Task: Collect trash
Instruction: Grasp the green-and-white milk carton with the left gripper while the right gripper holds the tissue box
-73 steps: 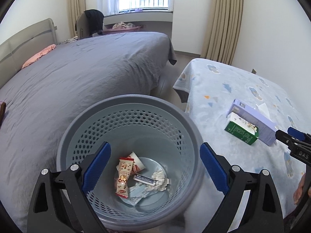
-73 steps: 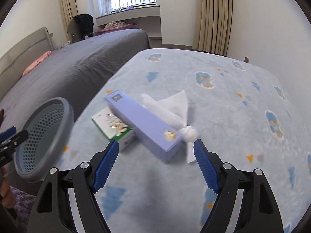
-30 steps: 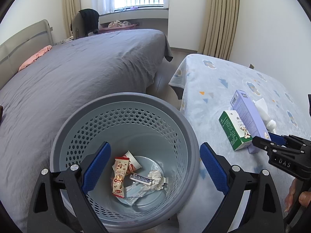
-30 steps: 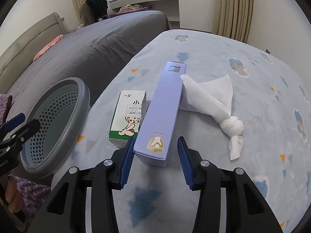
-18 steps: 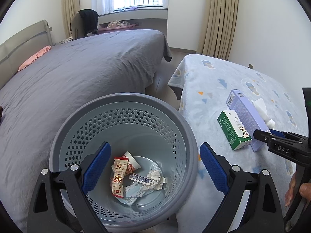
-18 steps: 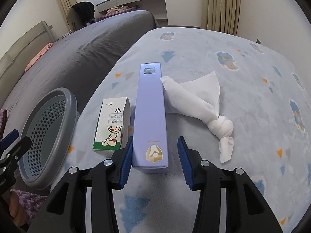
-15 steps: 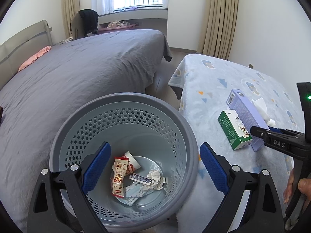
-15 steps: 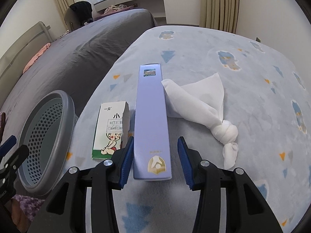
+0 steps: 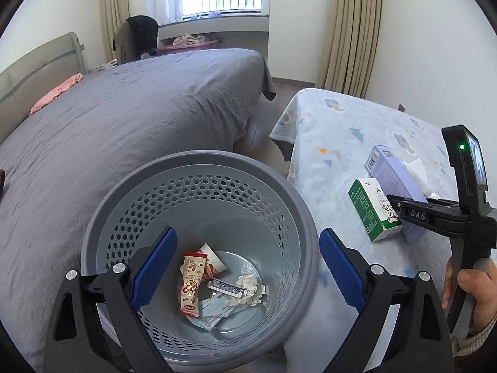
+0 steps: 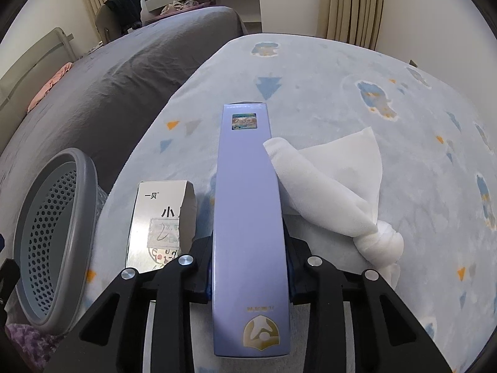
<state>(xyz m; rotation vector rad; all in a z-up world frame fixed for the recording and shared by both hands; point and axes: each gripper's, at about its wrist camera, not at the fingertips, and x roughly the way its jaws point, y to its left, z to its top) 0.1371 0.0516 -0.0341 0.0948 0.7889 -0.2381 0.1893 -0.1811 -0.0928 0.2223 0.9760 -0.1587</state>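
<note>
A long purple box (image 10: 248, 217) lies on the light blue blanket, and my right gripper (image 10: 250, 267) straddles its near end. Its jaws are closing, with both pads against the box's sides. Left of the box lies a green-and-white carton (image 10: 155, 223); on its right rests a knotted white tissue (image 10: 326, 186). The left wrist view shows the same box (image 9: 391, 174), the carton (image 9: 371, 214) and my right gripper (image 9: 413, 214) low over them. My left gripper (image 9: 247, 264) hangs open above the grey perforated basket (image 9: 198, 161), which holds a snack wrapper (image 9: 191, 283) and crumpled paper (image 9: 248, 286).
The basket (image 10: 77, 186) stands in the gap between a wide grey bed (image 9: 124, 124) and the blue-blanketed bed (image 10: 341, 93). A chair with a dark garment (image 9: 139, 34) stands by the window. A hand (image 9: 478, 286) holds the right gripper's handle.
My right gripper moved forward and down over the purple box's near end, and its jaws narrowed onto the box. The left gripper and basket stayed put.
</note>
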